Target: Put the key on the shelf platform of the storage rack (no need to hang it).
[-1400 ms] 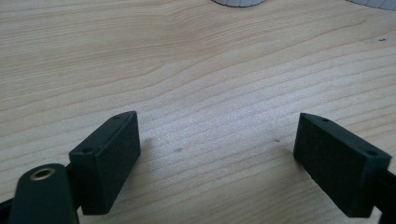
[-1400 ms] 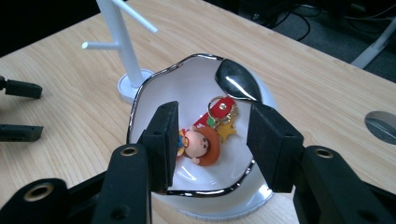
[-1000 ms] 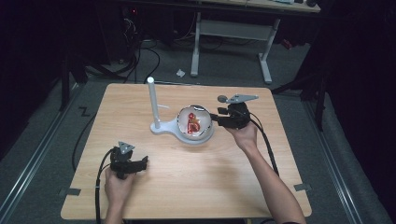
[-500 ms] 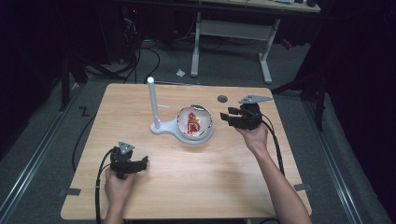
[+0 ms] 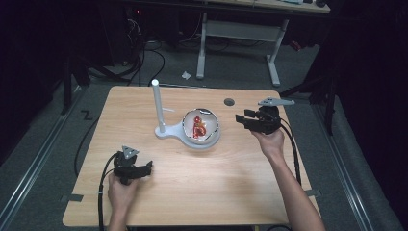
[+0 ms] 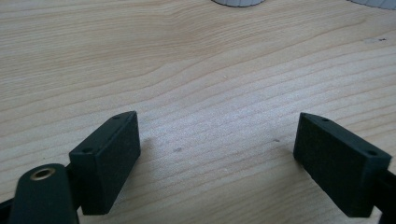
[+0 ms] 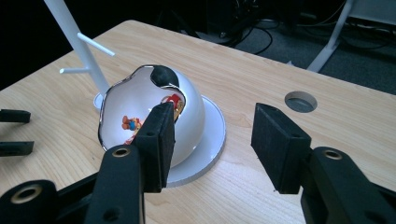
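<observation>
A white bowl (image 5: pixel 199 127) with a jagged shiny rim and red figures printed inside rests on the round base (image 5: pixel 166 131) of a white stand with an upright pole (image 5: pixel 157 103). In the right gripper view the bowl (image 7: pixel 140 107) tilts toward me on that base. My right gripper (image 5: pixel 242 119) hovers just right of the bowl. Its jaws have just been opening, and nothing is between them (image 7: pixel 212 135). My left gripper (image 5: pixel 146 168) sits at the front left of the table, open over bare wood (image 6: pixel 217 154).
A round cable hole (image 5: pixel 229 102) lies in the wooden table (image 5: pixel 240 183) behind the right gripper. The pole (image 7: pixel 70 28) carries thin side pegs. Cables trail from both grippers toward the front edge. Dark floor and a desk frame lie beyond the table.
My right gripper has drawn back to the right, away from the bowl's rim, and its jaws stand wider. The bowl stays on the stand's base. The left hand has not moved.
</observation>
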Demonstrator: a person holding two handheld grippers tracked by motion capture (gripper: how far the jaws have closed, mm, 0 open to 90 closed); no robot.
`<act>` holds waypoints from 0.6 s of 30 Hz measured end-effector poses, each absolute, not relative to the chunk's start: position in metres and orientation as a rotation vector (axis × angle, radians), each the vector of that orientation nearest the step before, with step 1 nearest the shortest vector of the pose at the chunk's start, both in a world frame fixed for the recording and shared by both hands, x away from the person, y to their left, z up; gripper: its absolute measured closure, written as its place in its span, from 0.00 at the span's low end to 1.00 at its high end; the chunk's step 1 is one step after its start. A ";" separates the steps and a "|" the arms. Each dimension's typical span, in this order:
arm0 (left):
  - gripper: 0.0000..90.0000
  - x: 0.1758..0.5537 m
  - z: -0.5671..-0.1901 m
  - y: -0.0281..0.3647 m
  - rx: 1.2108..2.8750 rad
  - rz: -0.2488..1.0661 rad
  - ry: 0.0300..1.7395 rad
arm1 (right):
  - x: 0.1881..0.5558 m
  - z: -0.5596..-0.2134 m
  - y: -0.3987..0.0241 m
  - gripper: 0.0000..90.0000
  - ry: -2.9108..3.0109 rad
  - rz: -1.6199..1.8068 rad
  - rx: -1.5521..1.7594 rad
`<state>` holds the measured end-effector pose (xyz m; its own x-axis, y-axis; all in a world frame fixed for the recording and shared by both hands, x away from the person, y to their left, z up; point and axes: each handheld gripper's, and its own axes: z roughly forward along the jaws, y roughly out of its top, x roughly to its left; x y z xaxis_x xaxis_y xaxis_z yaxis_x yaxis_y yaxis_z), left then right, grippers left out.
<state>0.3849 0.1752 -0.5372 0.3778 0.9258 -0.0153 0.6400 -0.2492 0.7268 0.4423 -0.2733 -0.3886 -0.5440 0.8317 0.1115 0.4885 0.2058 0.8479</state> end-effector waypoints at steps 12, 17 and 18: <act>0.17 0.385 -0.537 0.175 1.987 0.562 1.345 | 0.426 -0.382 -0.296 0.55 2.084 1.263 1.253; 0.17 0.385 -0.537 0.175 1.987 0.562 1.345 | 0.419 -0.378 -0.300 0.55 2.087 1.218 1.235; 0.17 0.385 -0.537 0.175 1.987 0.562 1.345 | 0.419 -0.378 -0.301 0.55 2.086 1.218 1.240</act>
<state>0.3848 0.1751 -0.5372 0.3774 0.9259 -0.0149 0.6401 -0.2492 0.7268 0.4187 -0.3012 -0.3781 -0.5116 0.8561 0.0736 0.4849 0.2170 0.8472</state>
